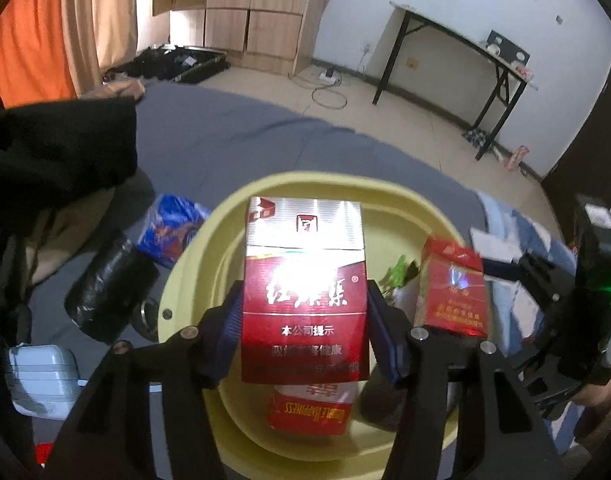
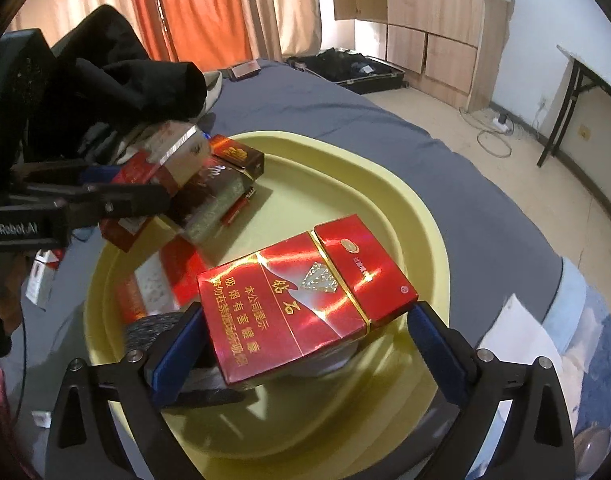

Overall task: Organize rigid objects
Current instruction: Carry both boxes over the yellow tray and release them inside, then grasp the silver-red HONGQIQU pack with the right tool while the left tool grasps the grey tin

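The left gripper (image 1: 303, 312) pinches a dark red box (image 1: 303, 288) tight between its blue pads, up above the yellow tub (image 1: 185, 264). The right gripper (image 2: 305, 340) has a bright red box (image 2: 305, 304) between its fingers; I cannot tell if both pads touch it. More boxes lie in the tub. This looks like the putting-in step. Next, lower each box and let go.

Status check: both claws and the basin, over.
Left claw shut on dark red pack. Right claw shut on bright red pack. Both over yellow basin, packs already inside.
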Demonstrator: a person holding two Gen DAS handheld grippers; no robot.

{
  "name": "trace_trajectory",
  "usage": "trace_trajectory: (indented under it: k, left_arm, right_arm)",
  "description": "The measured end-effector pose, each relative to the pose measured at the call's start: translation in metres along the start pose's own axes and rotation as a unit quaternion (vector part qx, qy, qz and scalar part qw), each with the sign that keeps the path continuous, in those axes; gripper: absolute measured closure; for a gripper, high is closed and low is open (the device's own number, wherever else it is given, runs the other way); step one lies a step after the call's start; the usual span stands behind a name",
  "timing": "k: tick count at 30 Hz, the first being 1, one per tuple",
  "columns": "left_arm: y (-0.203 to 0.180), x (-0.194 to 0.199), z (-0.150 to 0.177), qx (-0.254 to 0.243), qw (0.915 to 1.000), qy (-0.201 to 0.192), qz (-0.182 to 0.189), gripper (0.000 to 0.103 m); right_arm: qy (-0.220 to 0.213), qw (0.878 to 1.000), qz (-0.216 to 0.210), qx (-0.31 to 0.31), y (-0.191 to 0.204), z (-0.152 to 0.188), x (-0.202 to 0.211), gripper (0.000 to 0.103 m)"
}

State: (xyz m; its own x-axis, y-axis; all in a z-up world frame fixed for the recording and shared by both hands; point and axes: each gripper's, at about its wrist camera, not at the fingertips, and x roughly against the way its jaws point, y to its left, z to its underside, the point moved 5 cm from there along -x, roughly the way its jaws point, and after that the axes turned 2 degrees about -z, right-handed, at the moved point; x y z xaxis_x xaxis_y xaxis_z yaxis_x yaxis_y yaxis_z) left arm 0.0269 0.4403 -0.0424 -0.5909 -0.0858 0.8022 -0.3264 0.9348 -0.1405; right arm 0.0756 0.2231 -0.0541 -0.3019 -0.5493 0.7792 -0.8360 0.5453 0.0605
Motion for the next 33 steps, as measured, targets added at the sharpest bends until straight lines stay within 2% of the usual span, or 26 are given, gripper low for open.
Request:
trace_trajectory:
  k: [1, 2, 3, 6, 10, 12, 15, 17, 19, 23, 26, 29, 31, 33]
  left_arm:
    - [-0.005, 0.003, -0.002, -0.007, 1.0000, 0.001, -0.002, 0.035]
    - [-0.011, 0.007, -0.003, -0.013, 0.9999, -0.003, -0.004, 0.017]
    - [-0.020, 0.012, -0.005, -0.020, 0.9997, -0.011, -0.005, 0.003]
    - [-0.062, 0.017, -0.007, -0.055, 0.9980, 0.002, 0.033, 0.002]
    - [-0.132, 0.020, -0.008, -0.107, 0.9929, -0.011, 0.050, 0.000]
    - [-0.177, 0.013, -0.005, -0.124, 0.9890, 0.000, 0.081, 0.000]
    - [-0.244, 0.000, 0.005, -0.133, 0.9805, 0.027, 0.142, 0.000]
    - [-0.286, -0.010, 0.013, -0.148, 0.9747, 0.037, 0.164, 0.000]
    - [-0.322, -0.022, 0.020, -0.167, 0.9704, 0.041, 0.170, 0.000]
    - [-0.367, -0.058, 0.033, -0.211, 0.9656, 0.052, 0.143, 0.000]
    - [-0.383, -0.074, 0.036, -0.267, 0.9562, 0.028, 0.116, 0.000]
    - [-0.395, -0.083, 0.040, -0.291, 0.9472, 0.031, 0.130, 0.000]
    - [-0.399, -0.090, 0.043, -0.301, 0.9447, 0.030, 0.126, 0.000]
    - [-0.401, -0.098, 0.042, -0.300, 0.9458, 0.036, 0.119, 0.000]
  right_arm:
    - [0.002, 1.000, 0.000, -0.003, -0.001, 0.001, 0.003, 0.001]
    - [0.001, 1.000, 0.006, -0.004, -0.002, 0.002, 0.010, 0.000]
    - [-0.003, 1.000, 0.010, -0.004, -0.004, 0.003, 0.018, 0.000]
    - [-0.016, 0.999, 0.016, -0.022, -0.019, 0.012, 0.054, 0.000]
    - [-0.026, 0.996, 0.054, -0.069, -0.069, 0.049, 0.118, 0.000]
    - [-0.029, 0.992, 0.083, -0.091, -0.102, 0.079, 0.154, 0.000]
    - [-0.024, 0.981, 0.152, -0.122, -0.158, 0.137, 0.209, 0.000]
    - [-0.023, 0.972, 0.180, -0.147, -0.185, 0.175, 0.239, 0.000]
    - [-0.016, 0.965, 0.192, -0.179, -0.210, 0.218, 0.264, 0.000]
    - [-0.020, 0.954, 0.205, -0.220, -0.227, 0.274, 0.286, 0.000]
    - [-0.036, 0.950, 0.197, -0.241, -0.226, 0.300, 0.288, 0.000]
    - [-0.056, 0.948, 0.197, -0.245, -0.230, 0.313, 0.290, 0.000]
    - [-0.060, 0.948, 0.195, -0.244, -0.230, 0.322, 0.284, 0.000]
    - [-0.052, 0.949, 0.202, -0.236, -0.231, 0.331, 0.275, 0.000]
